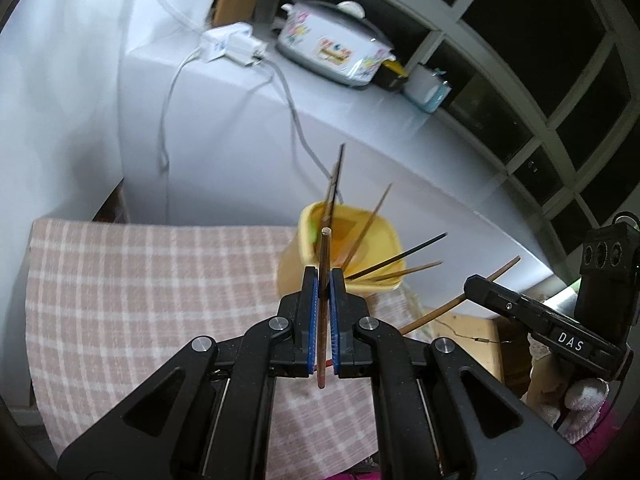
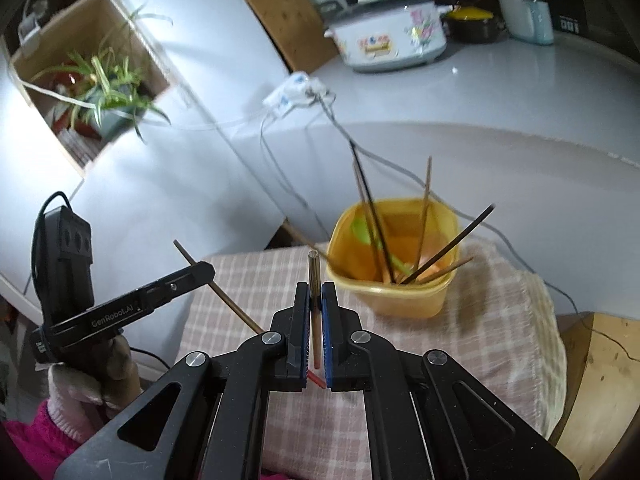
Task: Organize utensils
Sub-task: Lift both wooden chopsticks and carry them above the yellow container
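- Gripping one chopstick each — left gripper (image 1: 324, 280) clamps a brown chopstick (image 1: 323, 300), right gripper (image 2: 316, 294) clamps another chopstick (image 2: 315, 280).
- Checked cloth (image 2: 480, 320) underneath.
- Yellow container (image 2: 394, 296) beyond — on the cloth, holding more chopsticks (image 2: 424, 208).

1. The yellow tub (image 2: 394, 288) at 1 o'clock looks like smooth, slightly see-through plastic.
2. The checked cloth (image 2: 472, 344) under it is soft, matt woven fabric.
3. The chopsticks (image 2: 425, 208) in the tub appear to be matt wood, though blur makes this uncertain.
4. The left gripper (image 1: 324, 280) and right gripper (image 2: 315, 292) are matt black plastic with blue ribbed pads (image 1: 314, 320) and shiny metal pins (image 1: 279, 323).
5. The counter (image 2: 500, 80) at 2 o'clock is glossy.
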A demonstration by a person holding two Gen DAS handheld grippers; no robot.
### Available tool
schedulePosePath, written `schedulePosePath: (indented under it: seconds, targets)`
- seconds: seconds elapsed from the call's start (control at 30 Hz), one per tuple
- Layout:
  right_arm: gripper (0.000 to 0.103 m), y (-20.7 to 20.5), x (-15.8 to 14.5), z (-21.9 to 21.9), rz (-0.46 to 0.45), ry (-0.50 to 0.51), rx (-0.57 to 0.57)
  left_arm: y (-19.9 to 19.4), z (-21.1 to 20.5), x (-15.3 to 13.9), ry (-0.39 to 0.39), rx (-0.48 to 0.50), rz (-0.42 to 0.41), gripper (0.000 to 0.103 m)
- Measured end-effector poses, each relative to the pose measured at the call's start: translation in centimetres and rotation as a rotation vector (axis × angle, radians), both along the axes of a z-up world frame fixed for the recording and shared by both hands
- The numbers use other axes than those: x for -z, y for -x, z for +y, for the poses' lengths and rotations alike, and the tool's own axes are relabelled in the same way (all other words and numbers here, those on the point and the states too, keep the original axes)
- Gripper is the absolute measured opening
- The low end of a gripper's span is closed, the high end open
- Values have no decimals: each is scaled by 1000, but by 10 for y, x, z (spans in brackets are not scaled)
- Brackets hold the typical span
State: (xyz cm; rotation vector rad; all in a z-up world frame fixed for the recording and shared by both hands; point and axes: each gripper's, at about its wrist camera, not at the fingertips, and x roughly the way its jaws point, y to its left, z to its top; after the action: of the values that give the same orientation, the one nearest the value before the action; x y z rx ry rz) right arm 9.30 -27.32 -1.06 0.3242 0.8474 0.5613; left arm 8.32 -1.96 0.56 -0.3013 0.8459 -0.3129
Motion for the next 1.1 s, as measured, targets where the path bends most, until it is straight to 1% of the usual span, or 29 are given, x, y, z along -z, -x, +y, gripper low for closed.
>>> schedulePosePath:
  seconds: [0.17, 0.63, 0.8, 0.93, 1.1]
  targets:
    - [4, 2, -18, -15, -43, -22, 43, -6, -12, -14, 7, 24, -33, 3]
    - [4, -13, -48, -53, -128, -59, 159, -37, -36, -47, 29, 61, -124, 3]
    - [4, -24, -50, -58, -144, -56, 188, -50, -40, -50, 32, 54, -135, 3]
    - [4, -37, -44, -60, -131, -64, 204, -60, -43, -48, 31, 49, -130, 3]
    - [4, -51, -36, -60, -119, -55, 226, -71, -50, -43, 9, 35, -132, 3]
